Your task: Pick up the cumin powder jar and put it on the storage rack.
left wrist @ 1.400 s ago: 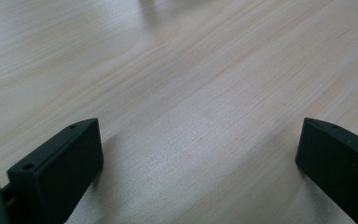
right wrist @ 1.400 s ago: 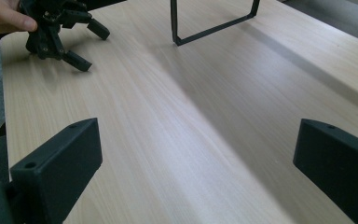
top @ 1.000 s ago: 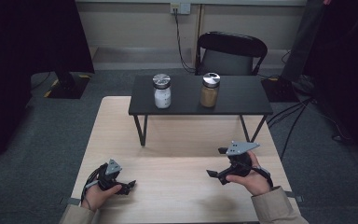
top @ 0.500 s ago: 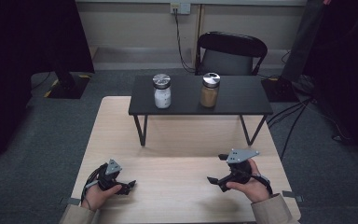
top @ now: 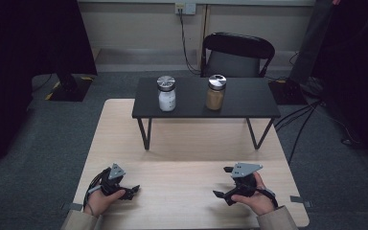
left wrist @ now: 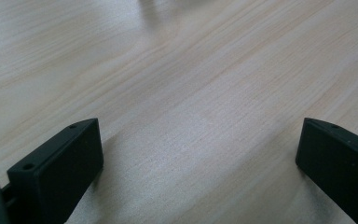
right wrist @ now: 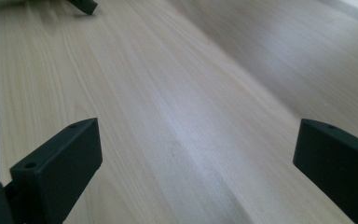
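— While both of my tools rest low on the wooden table (top: pixel 191 143), I plan the first reach. The left gripper (top: pixel 133 189) and the right gripper (top: pixel 222 187) are each spread wide, with nothing between the jaws, only bare wood under them in the two gripper views.

— Where are the things you go for?

— Two jars stand upright on the small black shelf (top: pixel 249 103) at the far side, well apart from my hands. The white jar (top: pixel 166 94) is toward my left, the brown jar (top: pixel 215 92) toward my right, and there is a clear gap between them.

— How do you do it well?

— I think each hand should lift first, so the jaws come over the shelf edge and do not knock it. Then I approach each jar level, jaws on both sides of the glass body below the metal lid, and close slowly. The glass is probably smooth, so I center it before squeezing.
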`<state>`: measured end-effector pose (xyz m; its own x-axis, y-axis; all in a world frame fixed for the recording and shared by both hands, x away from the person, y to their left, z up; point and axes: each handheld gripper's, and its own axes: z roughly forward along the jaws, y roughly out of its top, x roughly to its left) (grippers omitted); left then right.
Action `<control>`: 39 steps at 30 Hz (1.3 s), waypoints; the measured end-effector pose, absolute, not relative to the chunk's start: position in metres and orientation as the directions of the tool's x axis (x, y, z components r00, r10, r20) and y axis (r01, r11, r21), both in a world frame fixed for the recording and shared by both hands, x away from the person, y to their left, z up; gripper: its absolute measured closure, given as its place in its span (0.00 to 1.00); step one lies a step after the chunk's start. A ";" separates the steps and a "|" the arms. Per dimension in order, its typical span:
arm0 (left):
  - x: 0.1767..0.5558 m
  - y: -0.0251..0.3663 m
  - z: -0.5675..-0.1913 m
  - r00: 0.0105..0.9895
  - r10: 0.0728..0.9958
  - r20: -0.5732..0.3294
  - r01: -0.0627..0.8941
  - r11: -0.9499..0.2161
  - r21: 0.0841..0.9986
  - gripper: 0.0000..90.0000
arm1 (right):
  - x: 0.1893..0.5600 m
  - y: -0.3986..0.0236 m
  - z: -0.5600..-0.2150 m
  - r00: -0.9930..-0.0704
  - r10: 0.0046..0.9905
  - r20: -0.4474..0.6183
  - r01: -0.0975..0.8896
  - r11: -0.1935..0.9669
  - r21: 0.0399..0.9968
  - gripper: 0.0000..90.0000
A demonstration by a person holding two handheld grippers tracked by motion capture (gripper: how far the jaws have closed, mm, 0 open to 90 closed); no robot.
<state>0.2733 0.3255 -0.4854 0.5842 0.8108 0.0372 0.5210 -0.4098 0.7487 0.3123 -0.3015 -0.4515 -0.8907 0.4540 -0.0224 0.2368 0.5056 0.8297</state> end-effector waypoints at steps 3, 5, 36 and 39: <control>0.273 0.325 -0.486 0.584 0.811 0.037 0.521 -0.410 0.749 0.00 | 0.312 -0.301 -0.457 -0.890 0.455 -0.020 0.241 0.509 0.826 0.00; 0.273 0.325 -0.485 0.583 0.811 0.037 0.521 -0.409 0.749 0.00 | 0.312 -0.301 -0.459 -0.890 0.456 -0.021 0.242 0.510 0.826 0.00; 0.273 0.325 -0.485 0.583 0.811 0.039 0.521 -0.410 0.749 0.00 | 0.307 -0.296 -0.485 -0.893 0.450 -0.024 0.260 0.556 0.789 0.00; 0.273 0.325 -0.486 0.582 0.812 0.037 0.521 -0.407 0.750 0.00 | 0.308 -0.296 -0.486 -0.892 0.451 -0.026 0.261 0.562 0.785 0.00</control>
<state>0.2730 0.3248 -0.4857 0.5819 0.8124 0.0370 0.5210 -0.4073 0.7501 0.3077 -0.2962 -0.4860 -0.8920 0.4514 -0.0264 0.2613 0.5623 0.7845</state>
